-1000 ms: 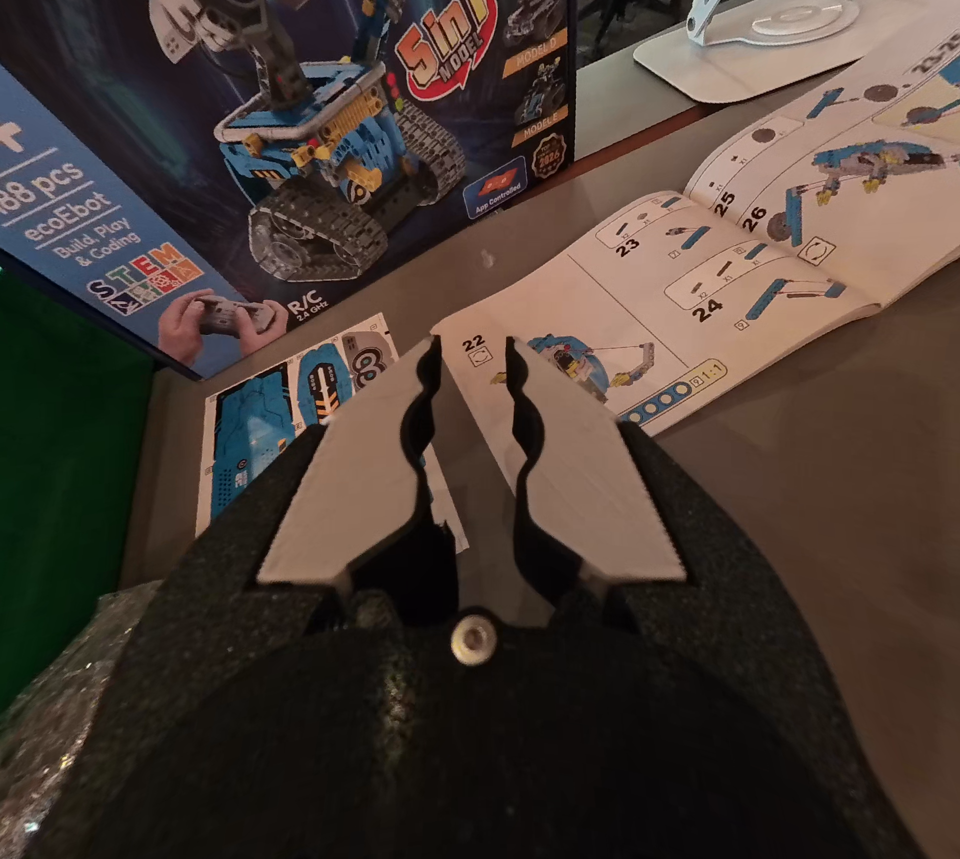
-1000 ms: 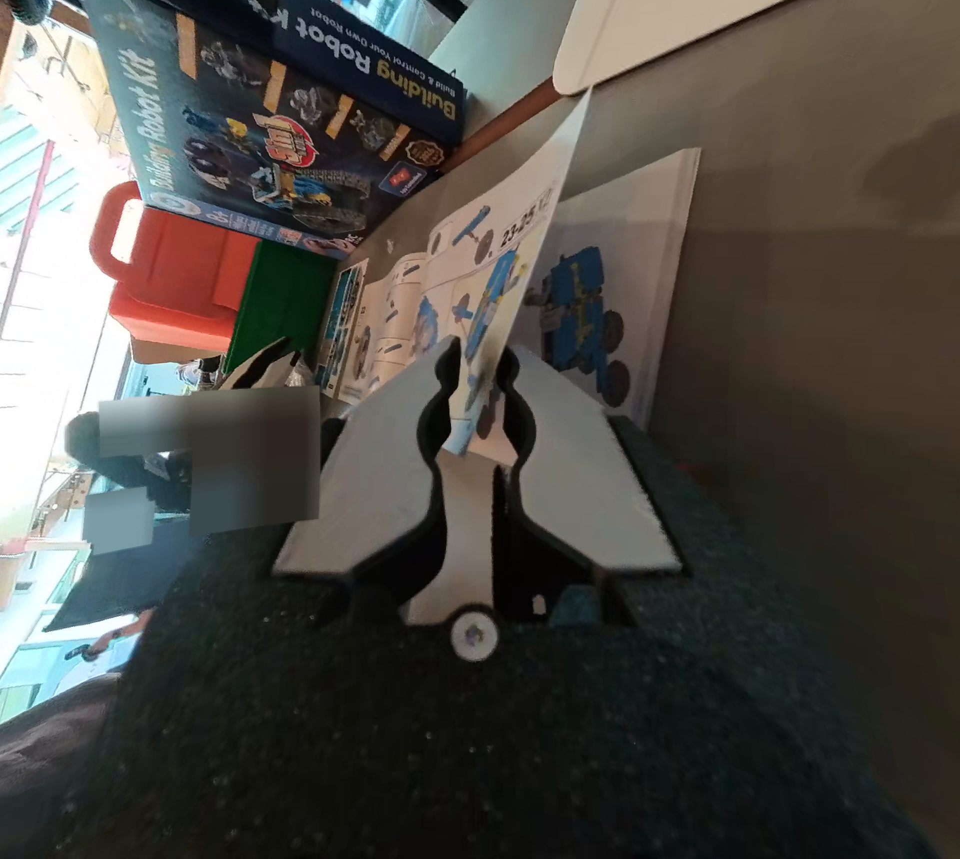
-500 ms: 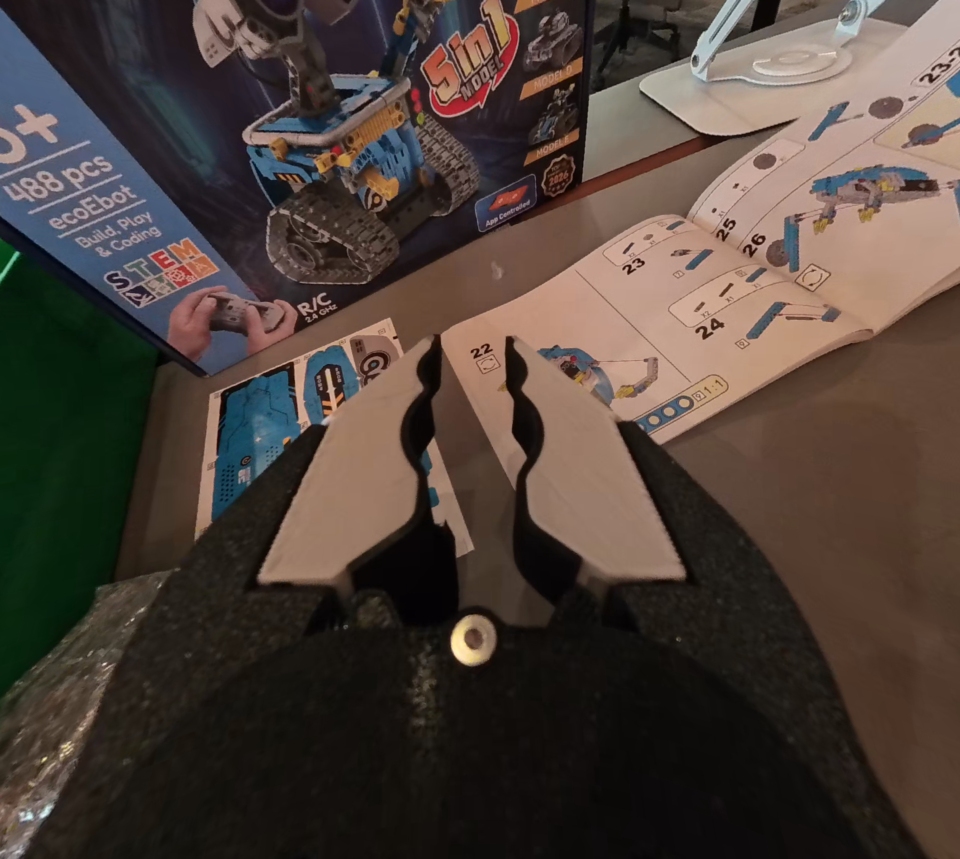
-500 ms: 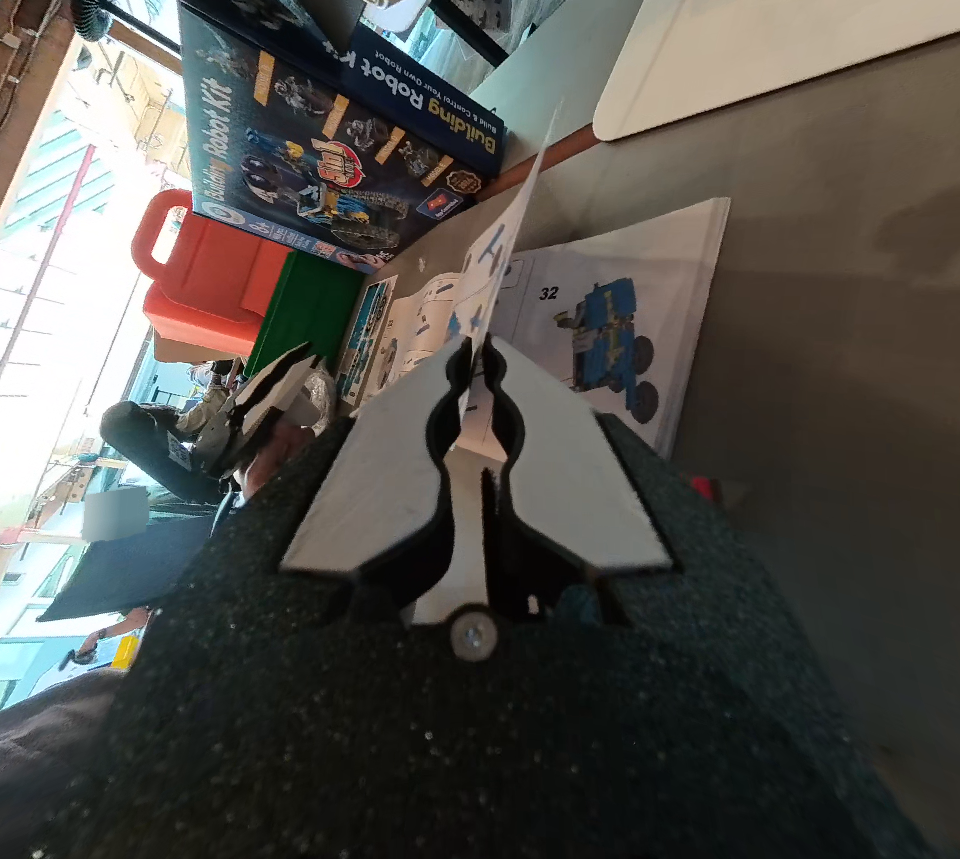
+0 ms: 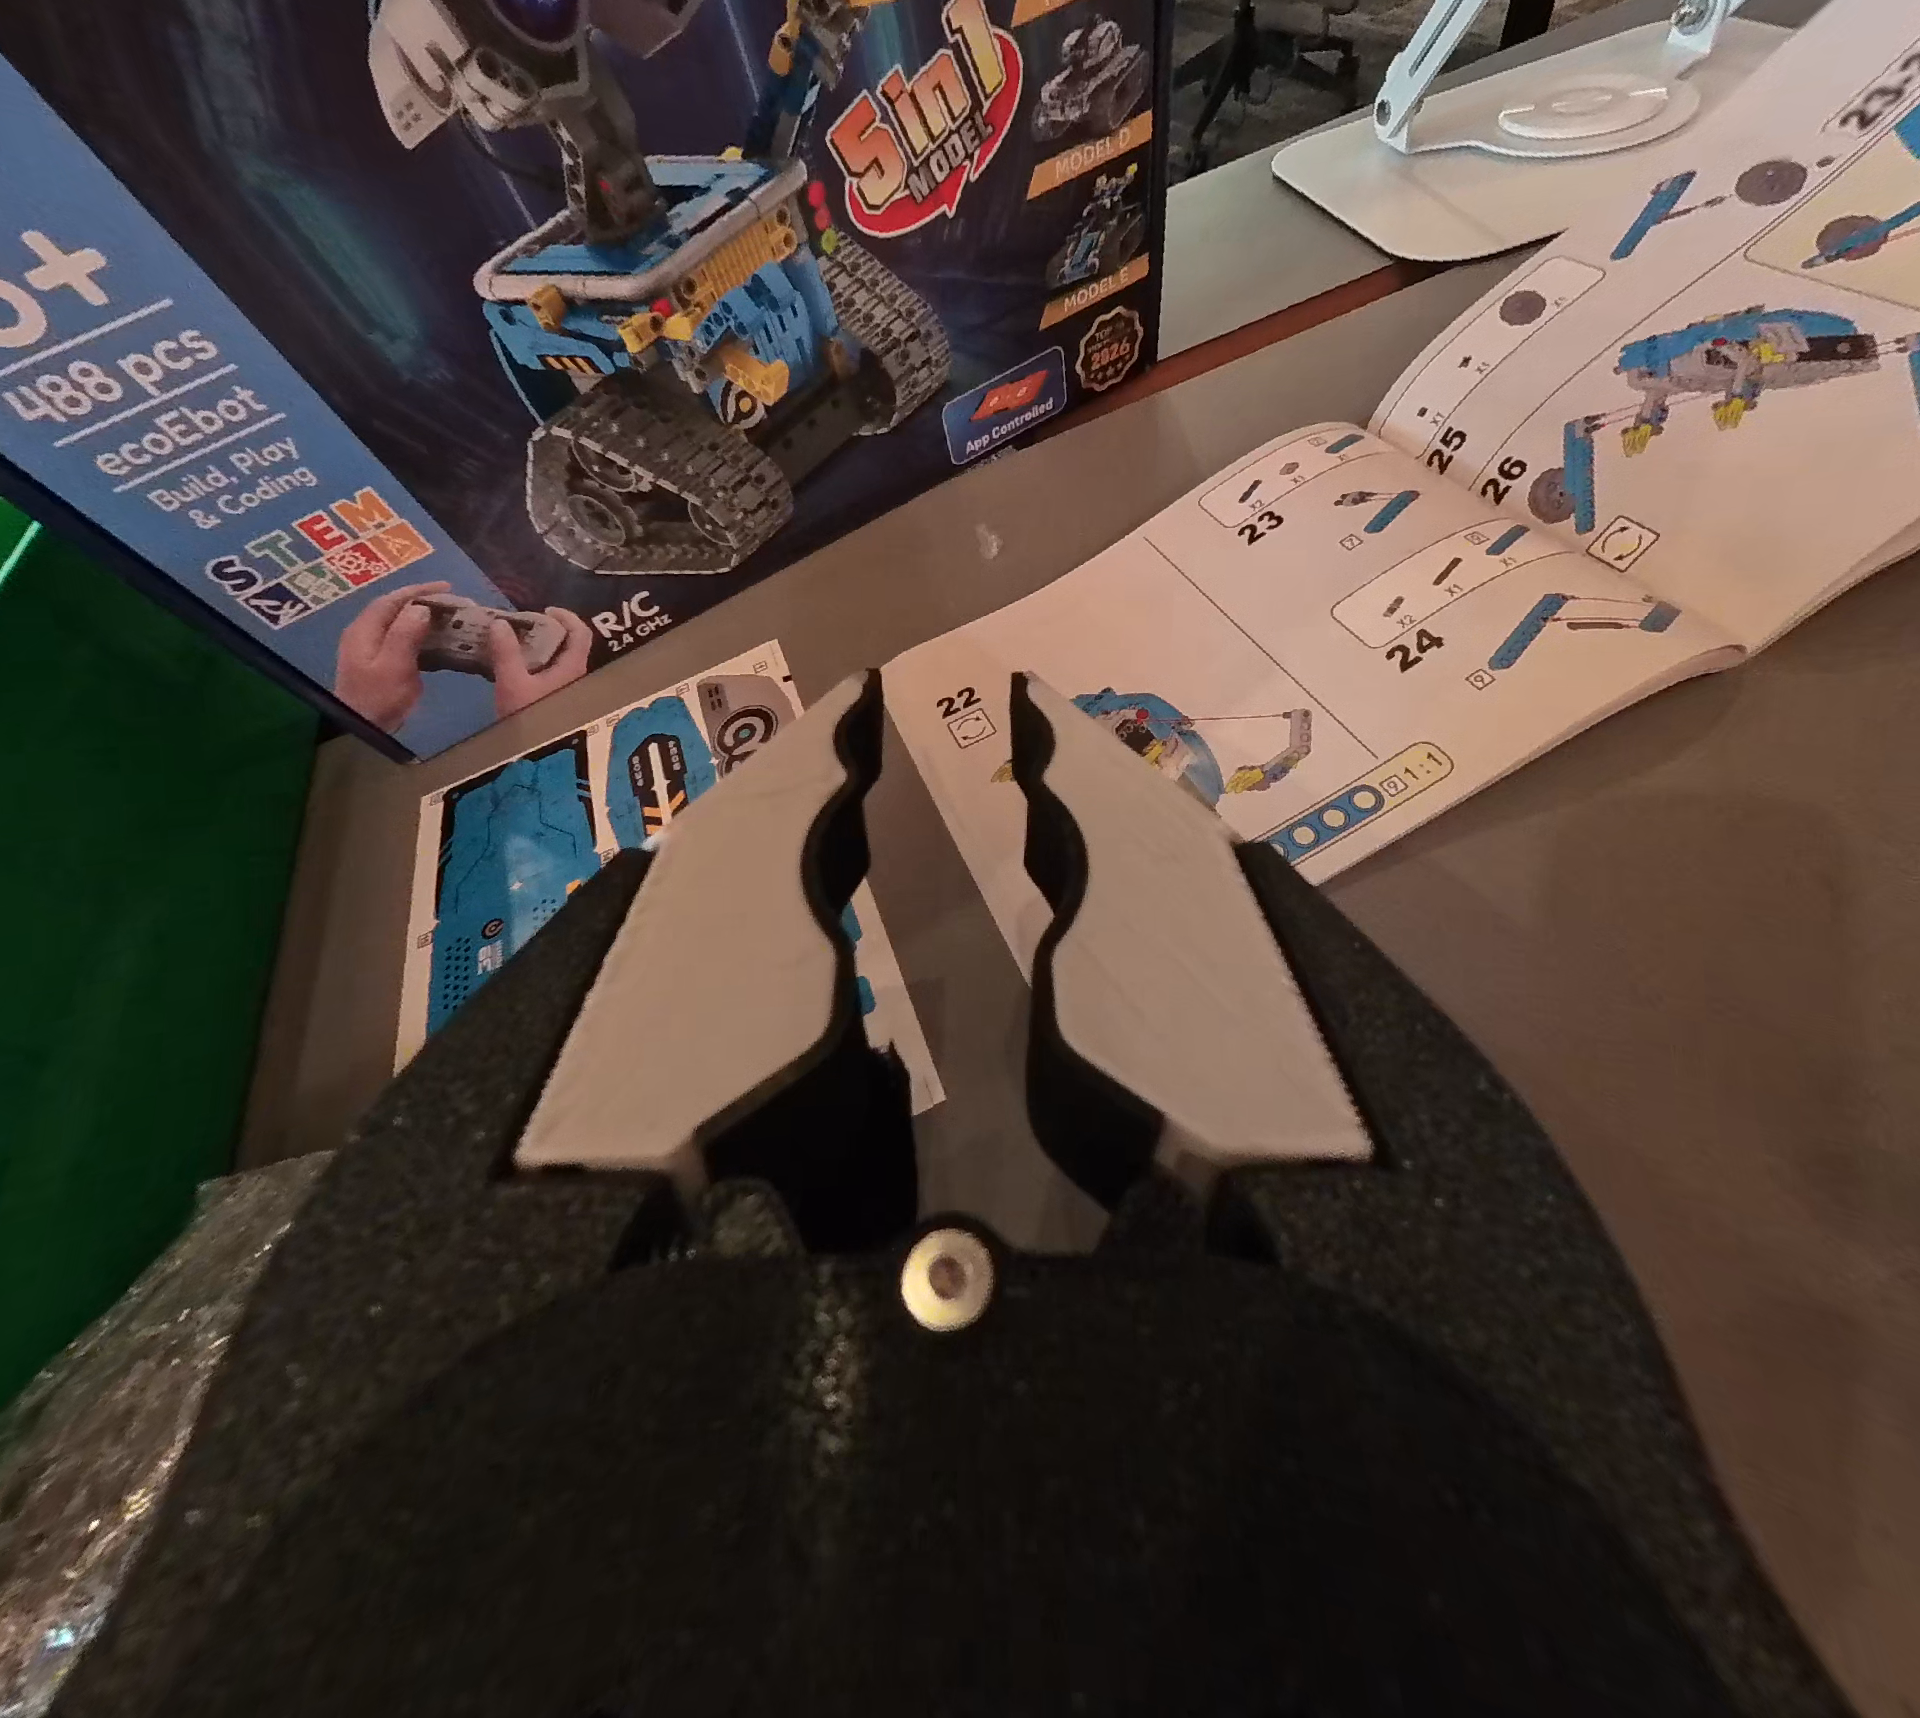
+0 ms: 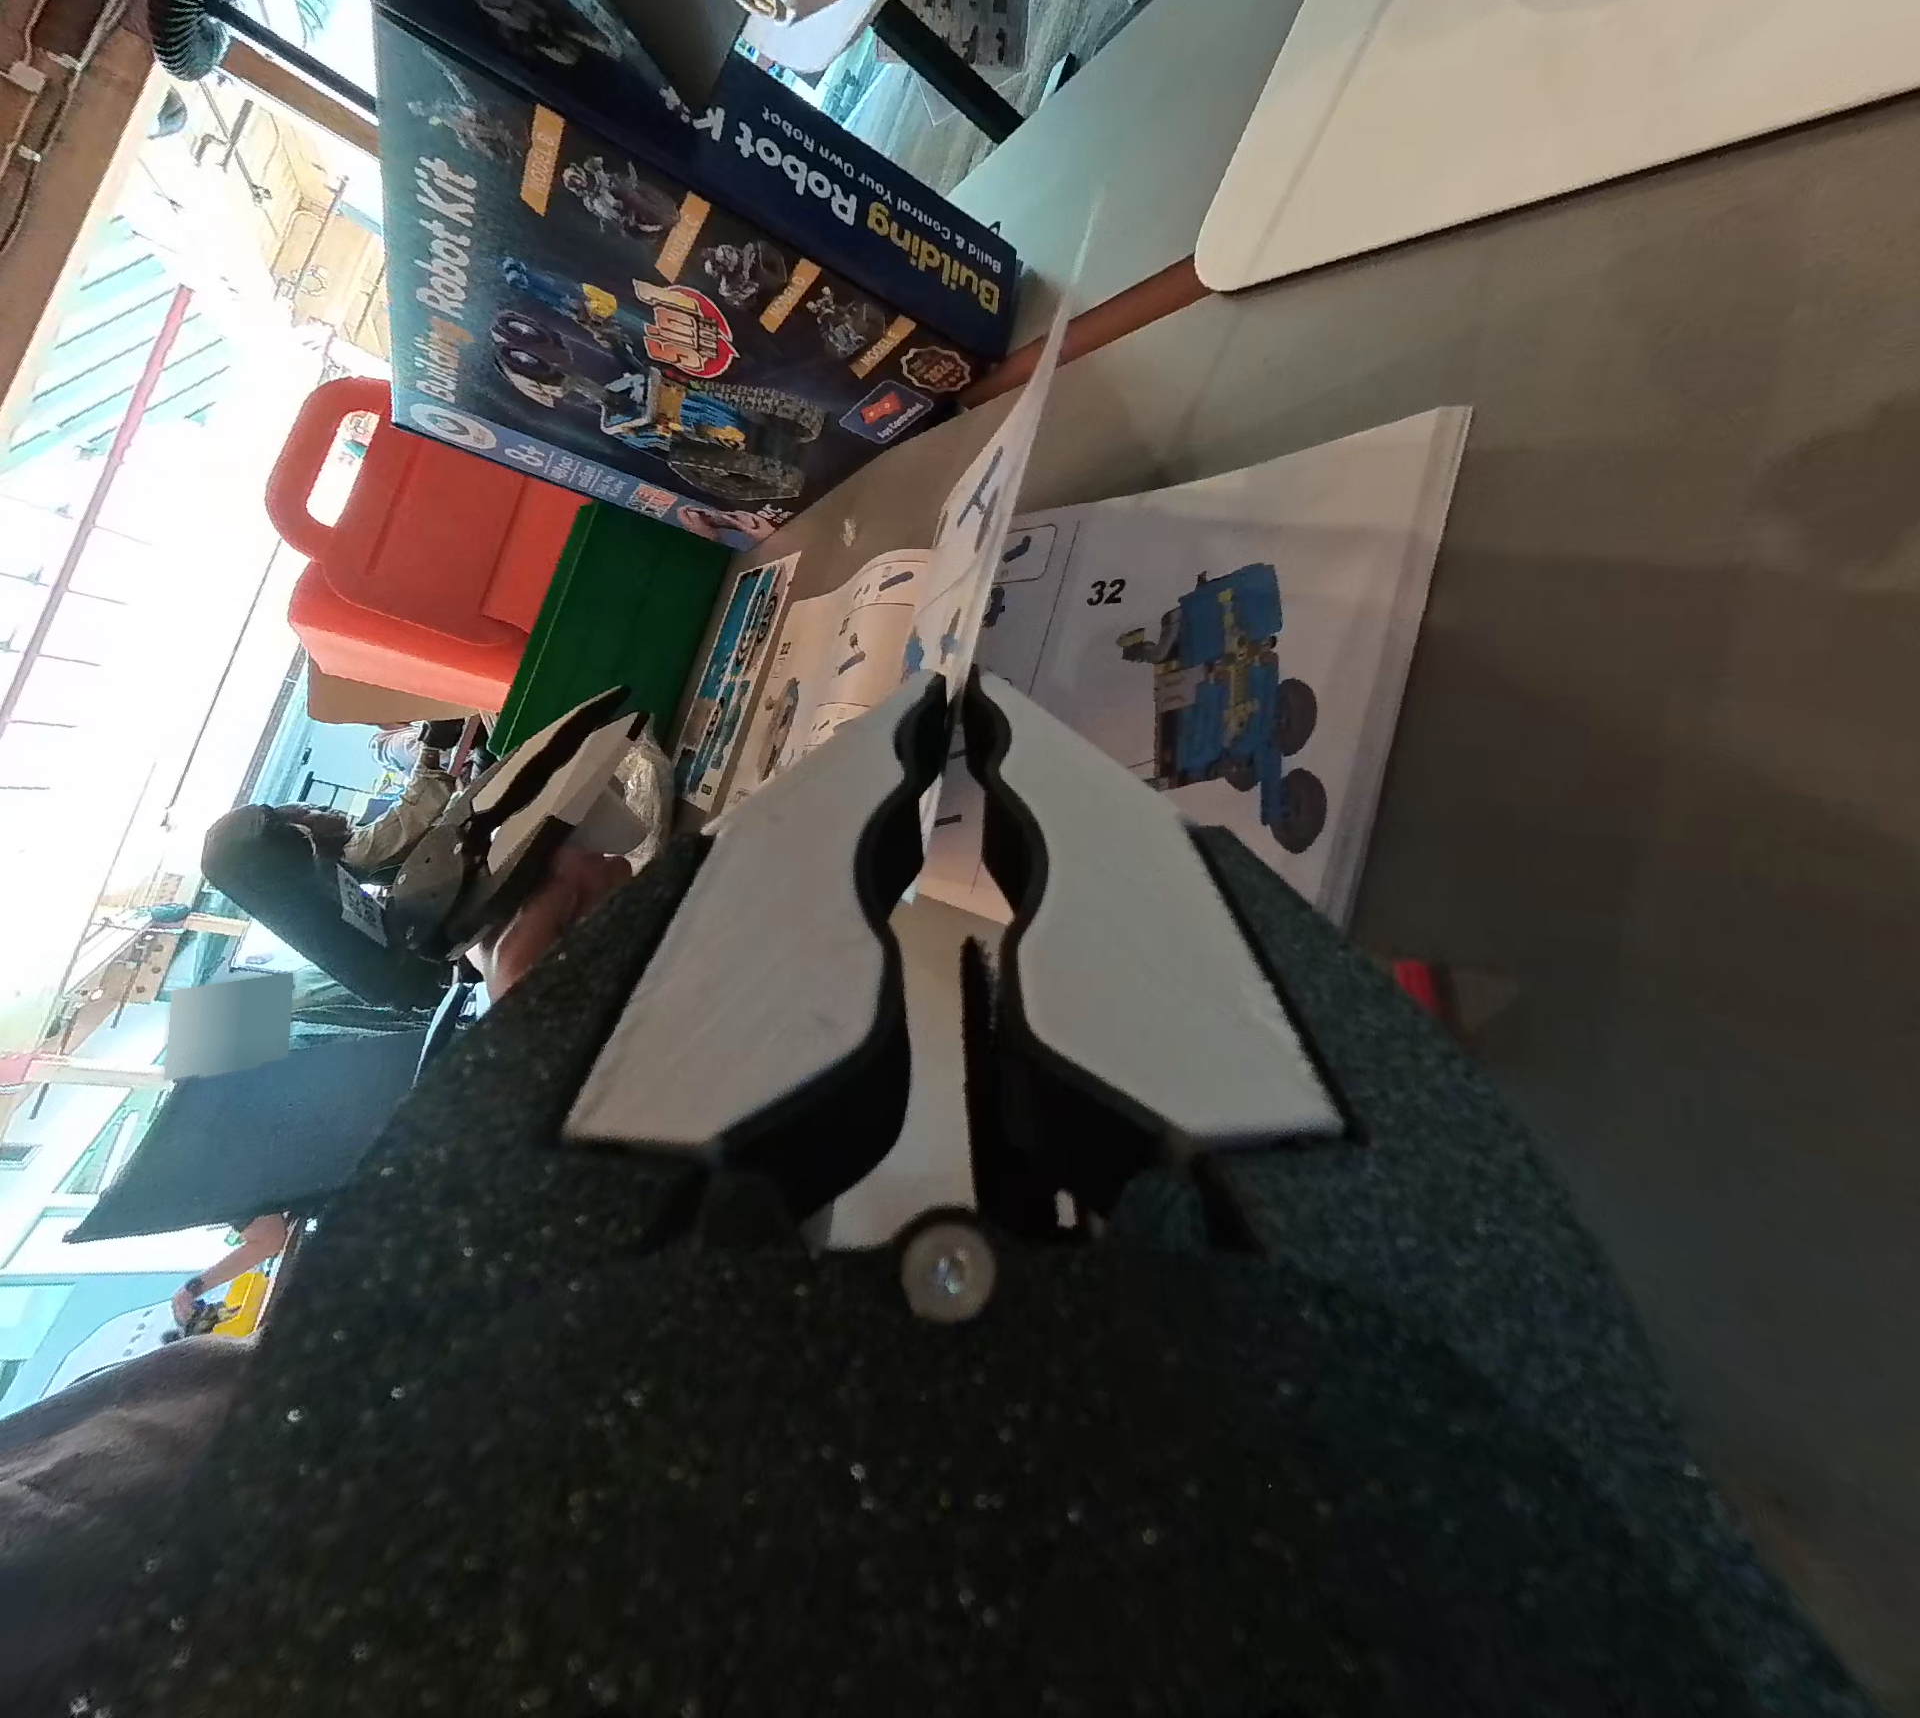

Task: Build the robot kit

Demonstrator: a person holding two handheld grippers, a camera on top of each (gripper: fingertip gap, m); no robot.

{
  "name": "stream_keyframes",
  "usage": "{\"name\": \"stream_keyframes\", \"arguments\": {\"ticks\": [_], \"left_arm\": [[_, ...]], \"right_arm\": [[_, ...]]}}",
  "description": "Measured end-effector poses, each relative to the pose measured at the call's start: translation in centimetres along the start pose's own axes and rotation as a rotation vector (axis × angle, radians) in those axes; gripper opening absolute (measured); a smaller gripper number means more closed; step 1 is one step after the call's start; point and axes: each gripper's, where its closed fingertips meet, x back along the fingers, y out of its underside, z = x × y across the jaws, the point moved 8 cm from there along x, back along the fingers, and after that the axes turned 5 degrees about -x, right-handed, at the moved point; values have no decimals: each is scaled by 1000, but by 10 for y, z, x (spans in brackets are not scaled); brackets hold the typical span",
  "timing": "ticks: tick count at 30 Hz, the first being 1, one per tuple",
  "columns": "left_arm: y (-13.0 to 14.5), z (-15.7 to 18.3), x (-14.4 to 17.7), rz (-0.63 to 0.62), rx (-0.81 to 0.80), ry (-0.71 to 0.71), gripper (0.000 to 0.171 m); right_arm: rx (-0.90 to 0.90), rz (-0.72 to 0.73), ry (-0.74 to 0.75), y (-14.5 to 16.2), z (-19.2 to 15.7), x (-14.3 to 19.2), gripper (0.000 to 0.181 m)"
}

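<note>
Office-like room: desks [image 5: 1247,214], office chair [image 5: 1257,37], large windows [image 6: 125,442].

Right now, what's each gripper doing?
Left gripper: open, empty, over the booklet's near corner.
Right gripper: shut on a lifted booklet page.

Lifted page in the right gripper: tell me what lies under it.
Under the lifted page, pinched in the right gripper, the open booklet shows a drawing of a blue wheeled vehicle. The booklet lies on the table. The page and gripper cover the part near the fold.
</note>
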Motion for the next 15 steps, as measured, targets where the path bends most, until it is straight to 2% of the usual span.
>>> {"name": "stream_keyframes", "arguments": {"ticks": [15], "left_arm": [[0,2,0,-1,-17,5,24]], "right_arm": [[-8,-5,-15,1,-2,-1,3]]}}
